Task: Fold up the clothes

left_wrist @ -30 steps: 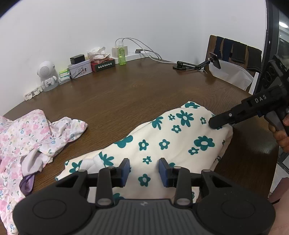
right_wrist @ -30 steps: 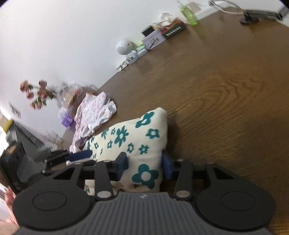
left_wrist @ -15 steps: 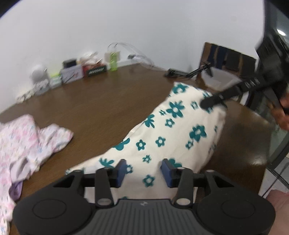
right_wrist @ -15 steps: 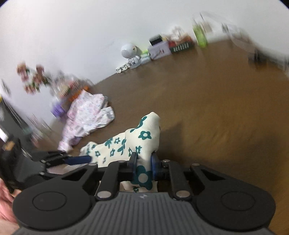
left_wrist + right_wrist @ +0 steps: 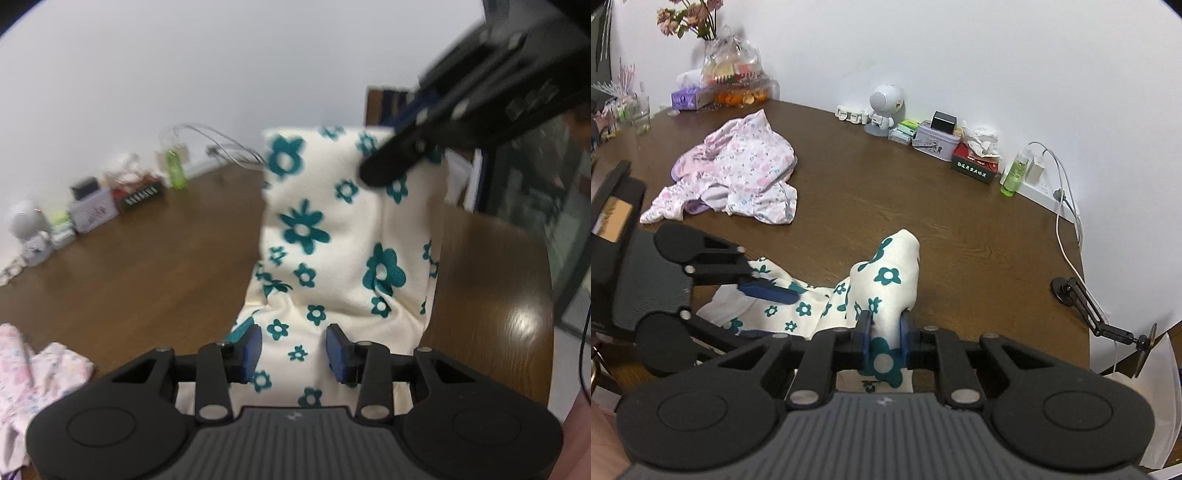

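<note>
A cream garment with teal flowers (image 5: 332,236) hangs lifted over the brown table; it also shows in the right wrist view (image 5: 886,280). My right gripper (image 5: 884,338) is shut on its upper edge and holds that end raised; it shows in the left wrist view (image 5: 391,170) at the garment's top right. My left gripper (image 5: 293,349) is open, its blue pads either side of the garment's lower part without pinching it; it shows in the right wrist view (image 5: 768,291) at the left. A pink floral garment (image 5: 738,173) lies crumpled on the table's left.
Along the wall stand a white robot figure (image 5: 886,110), tins and boxes (image 5: 934,140), a green bottle (image 5: 1012,177), a power strip with cables (image 5: 1041,192) and a flower vase (image 5: 731,74). A black phone arm (image 5: 1086,306) sits at the table's right edge (image 5: 535,295).
My right gripper shut on the flowered garment's edge and lifted it up off the table. My left gripper stayed open and moved closer over the garment's lower part.
</note>
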`<state>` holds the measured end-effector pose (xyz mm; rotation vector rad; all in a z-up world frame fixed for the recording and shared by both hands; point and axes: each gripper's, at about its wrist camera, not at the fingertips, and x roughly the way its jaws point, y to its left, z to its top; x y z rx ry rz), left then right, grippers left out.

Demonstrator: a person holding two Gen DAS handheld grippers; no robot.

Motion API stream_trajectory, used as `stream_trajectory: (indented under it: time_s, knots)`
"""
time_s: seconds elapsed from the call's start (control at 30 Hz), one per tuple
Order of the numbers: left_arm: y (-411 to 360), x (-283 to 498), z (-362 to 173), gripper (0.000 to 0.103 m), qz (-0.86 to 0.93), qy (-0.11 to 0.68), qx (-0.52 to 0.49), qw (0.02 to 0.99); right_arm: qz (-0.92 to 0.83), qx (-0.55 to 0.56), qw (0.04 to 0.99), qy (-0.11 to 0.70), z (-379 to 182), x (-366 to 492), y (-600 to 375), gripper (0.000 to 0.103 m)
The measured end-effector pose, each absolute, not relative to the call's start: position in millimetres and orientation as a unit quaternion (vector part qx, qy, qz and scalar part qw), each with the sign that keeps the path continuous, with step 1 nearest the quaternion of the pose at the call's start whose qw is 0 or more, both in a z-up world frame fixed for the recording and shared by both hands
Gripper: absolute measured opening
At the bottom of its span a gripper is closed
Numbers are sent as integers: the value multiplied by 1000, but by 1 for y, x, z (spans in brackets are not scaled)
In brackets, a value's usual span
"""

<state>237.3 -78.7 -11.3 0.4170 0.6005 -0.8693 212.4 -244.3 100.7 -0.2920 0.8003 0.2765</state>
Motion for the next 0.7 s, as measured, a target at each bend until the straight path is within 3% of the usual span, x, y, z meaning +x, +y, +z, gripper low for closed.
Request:
stream_trajectory:
  time_s: [0.13,0.27,0.47,0.7]
  knots:
    - [-86,246,-18,37,-407,302,184,842,152,-152,895,391,95,211,-227,14]
    - [-60,234,-3,45,-416,291,181,842,160,-160,892,391,93,212,-216,14]
    - [-16,221,1,43,-395,302,183,848,170,-172,887,393,94,211,-201,14]
    - [-22,218,-26,44,-406,325,190,833,187,-180,882,394,93,209,-180,15]
